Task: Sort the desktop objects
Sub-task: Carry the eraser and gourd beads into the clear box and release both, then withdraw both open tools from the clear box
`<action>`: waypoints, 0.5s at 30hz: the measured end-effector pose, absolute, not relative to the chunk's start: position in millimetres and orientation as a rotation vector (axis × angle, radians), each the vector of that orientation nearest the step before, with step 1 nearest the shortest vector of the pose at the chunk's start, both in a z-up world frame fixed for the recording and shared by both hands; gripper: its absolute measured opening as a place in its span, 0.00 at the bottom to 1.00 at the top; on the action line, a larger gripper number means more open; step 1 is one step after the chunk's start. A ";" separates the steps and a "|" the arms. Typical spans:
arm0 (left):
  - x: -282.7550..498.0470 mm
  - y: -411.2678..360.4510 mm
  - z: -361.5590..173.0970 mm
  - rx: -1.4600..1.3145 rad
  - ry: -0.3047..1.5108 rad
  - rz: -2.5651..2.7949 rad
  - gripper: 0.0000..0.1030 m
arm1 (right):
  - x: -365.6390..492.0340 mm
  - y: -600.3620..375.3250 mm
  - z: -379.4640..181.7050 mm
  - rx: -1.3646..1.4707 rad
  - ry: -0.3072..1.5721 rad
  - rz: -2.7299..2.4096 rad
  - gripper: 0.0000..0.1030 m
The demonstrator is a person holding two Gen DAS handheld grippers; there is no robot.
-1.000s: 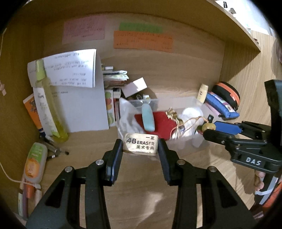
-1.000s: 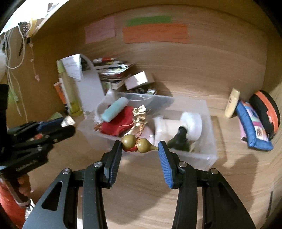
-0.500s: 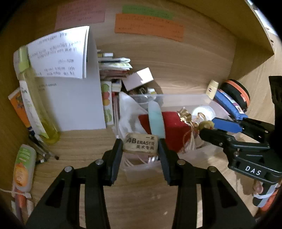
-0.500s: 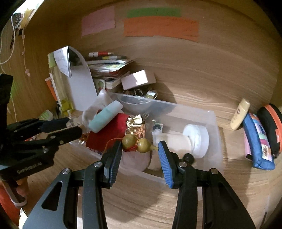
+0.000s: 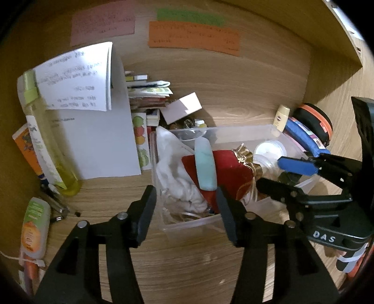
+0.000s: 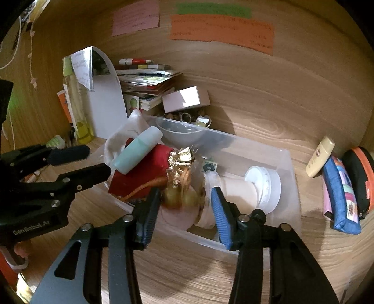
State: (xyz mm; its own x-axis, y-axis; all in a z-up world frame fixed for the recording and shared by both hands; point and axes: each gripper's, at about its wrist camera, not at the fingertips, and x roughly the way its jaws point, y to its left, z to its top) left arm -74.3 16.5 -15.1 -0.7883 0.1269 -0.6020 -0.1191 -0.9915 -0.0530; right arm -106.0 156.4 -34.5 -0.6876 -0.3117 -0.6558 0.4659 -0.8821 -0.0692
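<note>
Right wrist view is showing the right claw [image 6: 185,201] gaping over a clear bin [image 6: 289,163], a small gourd charm [image 6: 180,198] lying blurred between its jaws. Left claw [image 5: 185,201] is gaping empty too. Judging by looks, the gourd is handling light, hard and slippery, so its narrow waist is offering the surest hold

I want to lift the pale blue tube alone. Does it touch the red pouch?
Touching. The right wrist view shows the pale blue tube lying across the red pouch, no gap between them.

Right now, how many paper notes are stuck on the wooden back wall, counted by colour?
Pink note: 1
Green note: 1
Orange note: 1
Total: 3
</note>
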 end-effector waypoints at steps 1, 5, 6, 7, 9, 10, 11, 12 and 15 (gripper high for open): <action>-72.6 15.7 -13.5 -0.954 -0.020 2.860 0.55 | -104.8 156.5 -33.7 0.917 0.328 -2.534 0.56; -65.4 10.0 -6.6 -0.924 -0.031 2.897 0.64 | -95.2 157.3 -28.7 0.864 0.366 -2.563 0.58; -64.6 8.9 -5.0 -0.920 -0.038 2.900 0.65 | -93.1 158.1 -27.1 0.854 0.368 -2.568 0.58; -63.8 7.2 -2.9 -0.915 -0.050 2.903 0.68 | -90.9 158.9 -25.5 0.846 0.371 -2.574 0.58; -61.4 2.3 1.3 -0.907 -0.078 2.920 0.74 | -86.4 161.7 -21.5 0.829 0.364 -2.589 0.63; -59.9 0.0 3.5 -0.903 -0.089 2.928 0.74 | -84.1 163.6 -19.4 0.819 0.354 -2.598 0.68; -57.7 -3.0 6.3 -0.897 -0.100 2.943 0.74 | -80.5 166.4 -16.4 0.800 0.344 -2.614 0.70; -55.9 -5.4 8.7 -0.893 -0.111 2.957 0.74 | -77.0 167.9 -13.5 0.783 0.342 -2.626 0.71; -47.7 -13.7 17.2 -0.872 -0.163 2.981 0.74 | -66.7 172.1 -5.0 0.732 0.348 -2.659 0.75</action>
